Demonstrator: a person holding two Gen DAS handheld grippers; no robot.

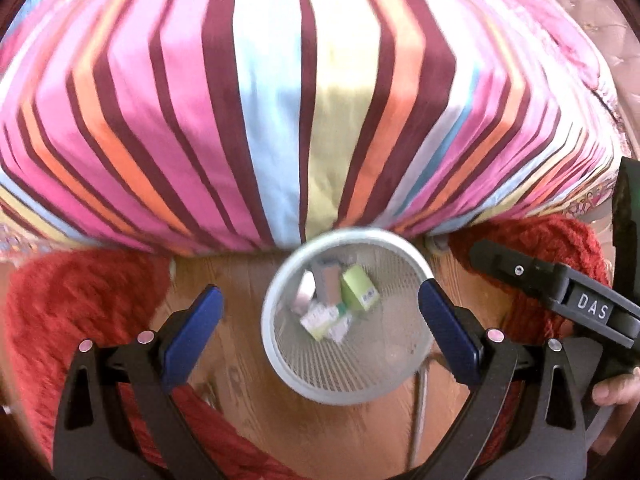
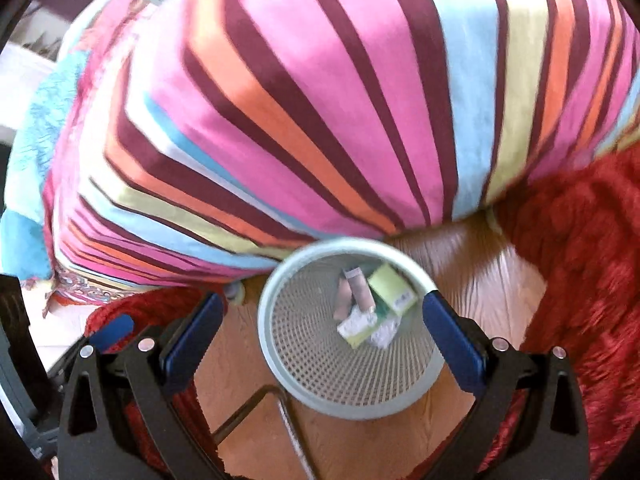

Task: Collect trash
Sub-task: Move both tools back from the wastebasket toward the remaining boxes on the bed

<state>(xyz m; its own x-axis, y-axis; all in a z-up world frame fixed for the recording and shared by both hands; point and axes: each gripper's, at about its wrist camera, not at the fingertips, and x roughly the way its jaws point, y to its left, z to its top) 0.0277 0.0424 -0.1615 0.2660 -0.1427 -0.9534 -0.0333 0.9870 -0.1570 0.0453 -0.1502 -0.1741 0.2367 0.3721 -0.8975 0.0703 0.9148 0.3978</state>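
Cartons (image 1: 334,304) lie blurred at the bottom of a mesh wastebasket (image 1: 280,364) on the wooden floor (image 1: 224,368), below the left gripper (image 1: 320,316), whose jaws stand apart and empty. From the right wrist, the right gripper (image 2: 322,318) likewise gapes over the wastebasket (image 2: 320,392), beside the striped duvet's (image 2: 320,100) edge; a green carton (image 2: 390,288) leans inside.
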